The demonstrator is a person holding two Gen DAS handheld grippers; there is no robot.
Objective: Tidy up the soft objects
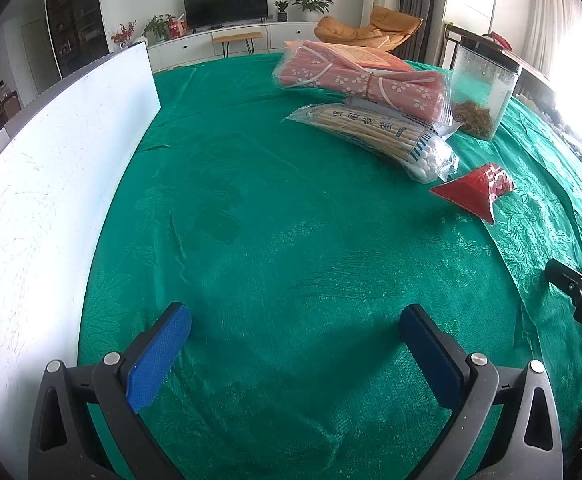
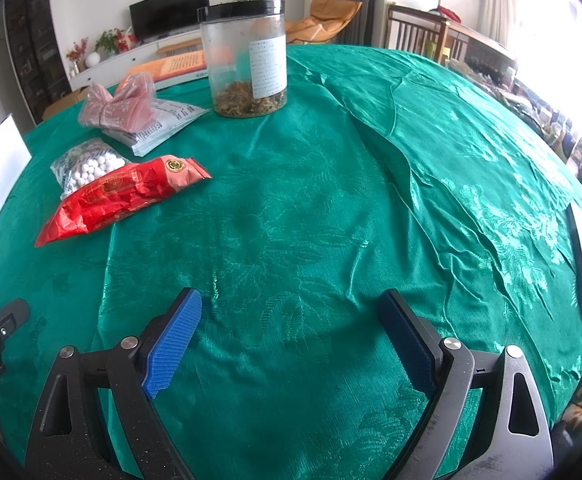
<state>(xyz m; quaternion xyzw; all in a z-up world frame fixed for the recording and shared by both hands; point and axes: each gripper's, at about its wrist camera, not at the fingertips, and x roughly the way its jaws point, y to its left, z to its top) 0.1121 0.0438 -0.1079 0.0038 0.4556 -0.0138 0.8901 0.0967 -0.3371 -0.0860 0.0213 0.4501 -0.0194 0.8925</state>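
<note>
In the left wrist view, the left gripper tilts down over the green tabletop, its blue fingers wide apart with only cloth between them. A white board stands along the left edge. Bare cloth stretches ahead to the soft packs at the far right: a pink pack lying on a chopstick pack, and a red bag nearer.

In the right wrist view, the right gripper also slants down, fingers spread wide, nothing between them. The red bag lies far left, touching a bag of white balls; a jar stands behind. The cloth ahead and to the right is open, wrinkled, and drops off at the right edge.
</note>
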